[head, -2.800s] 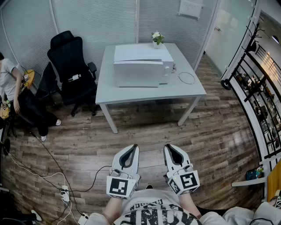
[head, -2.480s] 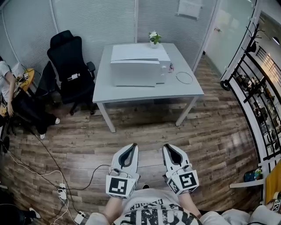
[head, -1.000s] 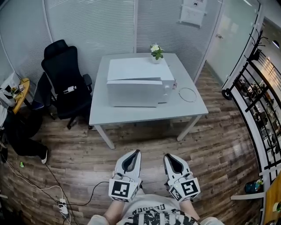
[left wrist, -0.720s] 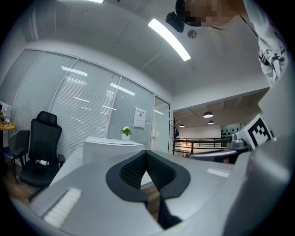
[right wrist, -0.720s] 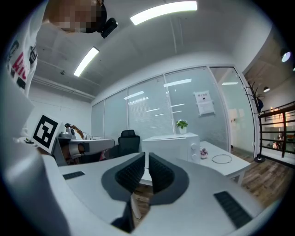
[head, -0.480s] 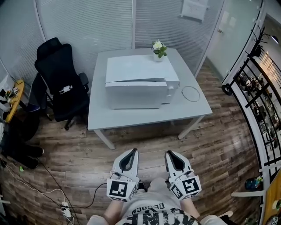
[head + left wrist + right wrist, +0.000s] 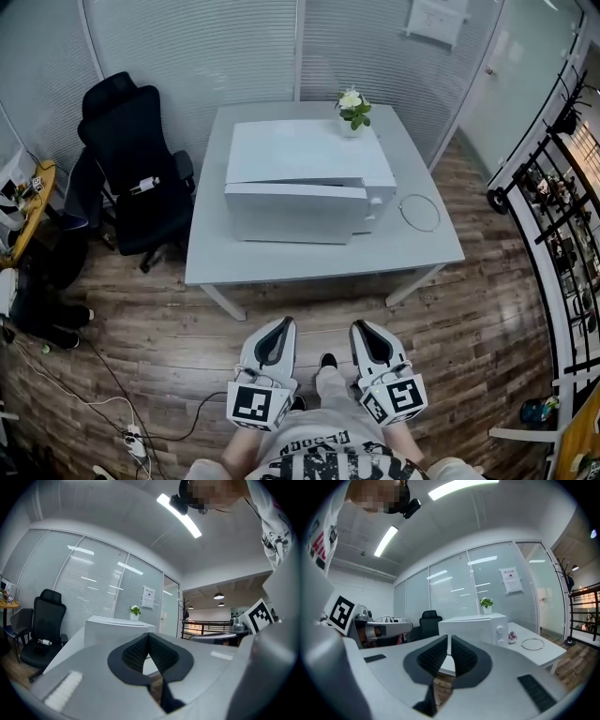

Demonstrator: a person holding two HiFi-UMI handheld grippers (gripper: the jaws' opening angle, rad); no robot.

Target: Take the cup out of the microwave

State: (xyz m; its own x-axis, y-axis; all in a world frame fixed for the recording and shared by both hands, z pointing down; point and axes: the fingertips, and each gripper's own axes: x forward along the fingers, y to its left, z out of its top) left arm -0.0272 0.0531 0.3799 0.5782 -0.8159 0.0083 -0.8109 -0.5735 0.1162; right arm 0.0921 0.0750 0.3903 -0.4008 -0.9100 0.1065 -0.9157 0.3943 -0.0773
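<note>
Cup: not visible in any view. The microwave (image 7: 300, 187) has its door shut, so I can't tell where the cup sits. The microwave stands mid-table (image 7: 234, 261). A potted plant (image 7: 352, 108) is just behind it, a wire ring (image 7: 419, 212) at its right, and a black office chair (image 7: 131, 159) off to its left. The left gripper (image 7: 281, 324) and right gripper (image 7: 360, 326) are well short of the microwave, over the wood floor (image 7: 469, 309) — both have their jaws closed together, gripping nothing.

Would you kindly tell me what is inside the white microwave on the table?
Nothing inside shows: the microwave has its door shut, so whatever it holds is hidden.
</note>
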